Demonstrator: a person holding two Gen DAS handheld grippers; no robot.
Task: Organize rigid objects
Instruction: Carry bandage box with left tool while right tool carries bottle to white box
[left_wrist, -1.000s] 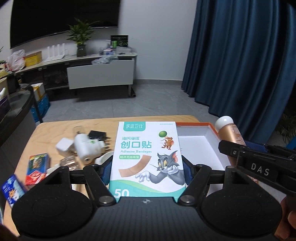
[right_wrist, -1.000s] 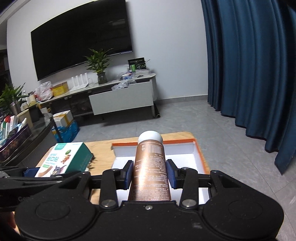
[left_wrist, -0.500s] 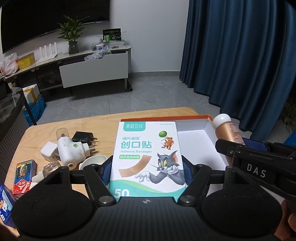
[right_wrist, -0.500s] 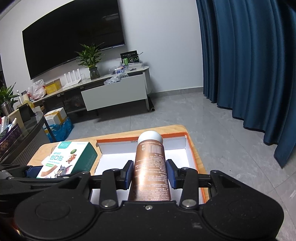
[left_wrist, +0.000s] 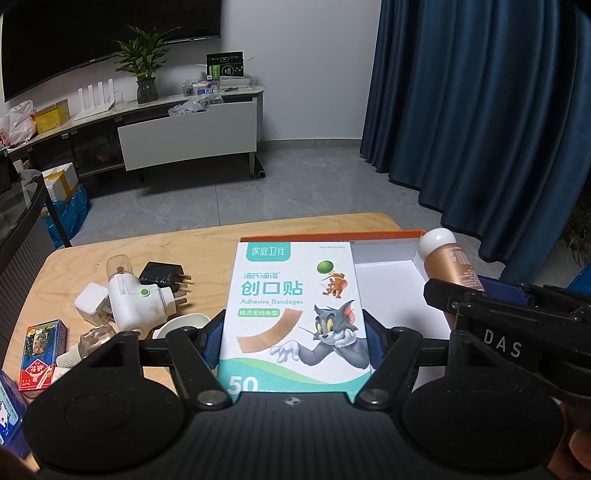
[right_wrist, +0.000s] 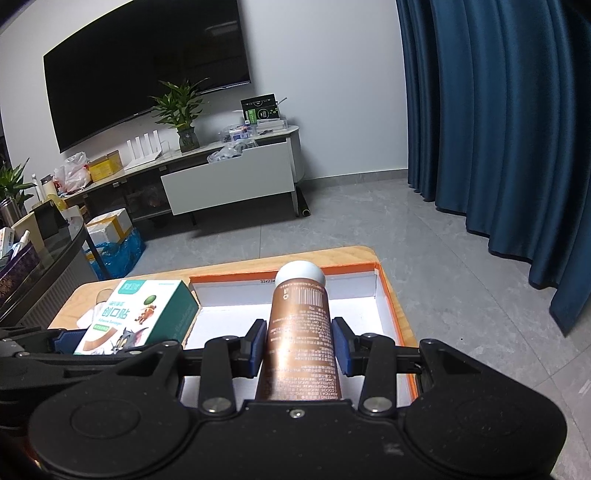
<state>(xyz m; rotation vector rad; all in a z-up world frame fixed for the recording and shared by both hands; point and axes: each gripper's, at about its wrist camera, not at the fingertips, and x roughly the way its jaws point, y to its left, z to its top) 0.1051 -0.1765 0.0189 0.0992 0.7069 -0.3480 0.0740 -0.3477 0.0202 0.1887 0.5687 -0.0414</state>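
Loose items: lying at the left of the light wooden tabletop (left_wrist: 207, 251): a small red card box (left_wrist: 40, 354), a white plastic plug-in device with a green button (left_wrist: 131, 299), a black wall charger with metal prongs (left_wrist: 162, 275).
Left tool (left_wrist: 293, 341): clenching the white and teal cardboard adhesive-bandage box (left_wrist: 295, 314) by its two long sides, blue pads pressing on both edges.
Bandage box: lying face up in the grip, showing a cartoon cat and mouse, a tan bandage strip and a large "50"; in the right wrist view (right_wrist: 136, 317) its dark teal side is facing the tray.
Tray: a shallow white cardboard tray with an orange rim (left_wrist: 388, 236) is sitting on the right half of the tabletop, just beyond and beside the bandage box.
Right tool (right_wrist: 299, 347): gripping the copper-brown cosmetic tube with a white round cap (right_wrist: 301, 332) around its middle.
Tube: pointing cap-forward over the tray (right_wrist: 384, 284), printed text and a barcode facing up; in the left wrist view (left_wrist: 448, 264) it is hanging over the tray's right wall.
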